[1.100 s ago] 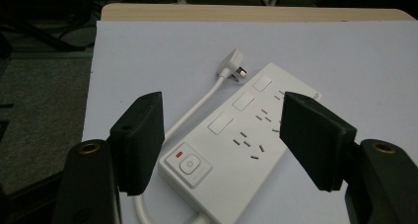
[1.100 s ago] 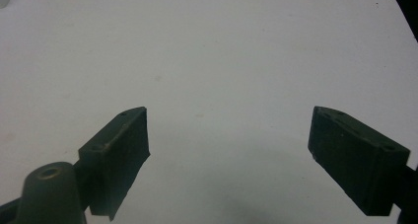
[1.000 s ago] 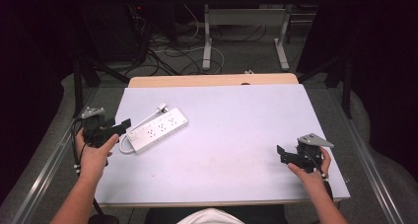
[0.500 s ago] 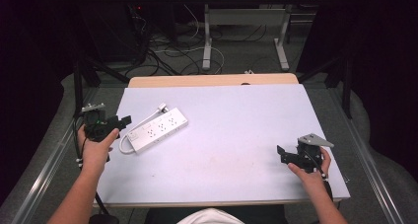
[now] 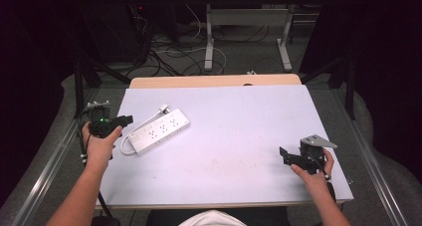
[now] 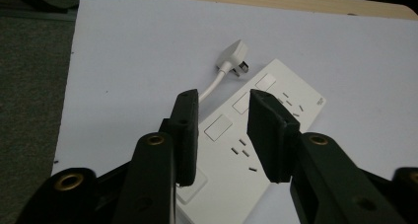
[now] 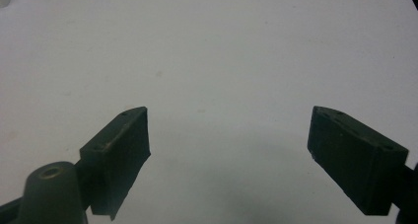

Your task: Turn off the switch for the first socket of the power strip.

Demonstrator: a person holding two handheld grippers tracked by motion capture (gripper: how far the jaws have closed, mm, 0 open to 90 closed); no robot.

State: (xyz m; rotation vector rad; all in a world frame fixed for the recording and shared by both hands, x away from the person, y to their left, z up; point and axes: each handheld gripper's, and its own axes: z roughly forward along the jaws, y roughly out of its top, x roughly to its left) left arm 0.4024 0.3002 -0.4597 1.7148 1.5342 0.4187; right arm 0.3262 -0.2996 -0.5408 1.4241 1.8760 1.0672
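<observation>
Left claw [image 6: 223, 130] advanced over near end of white plastic six-socket power strip [image 5: 158, 132] on pale counter [image 5: 239, 116], jaws part-open, empty. Right claw [image 7: 229, 155] unmoved, released, well apart. Grasp probably next.

no readable text, small grey mark on power strip [image 6: 256, 135] corner illegible

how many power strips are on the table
1. The white power strip lies on the left part of the table, just ahead of the left hand-held gripper, its cord and plug beside it. Nothing seems hidden.
</observation>
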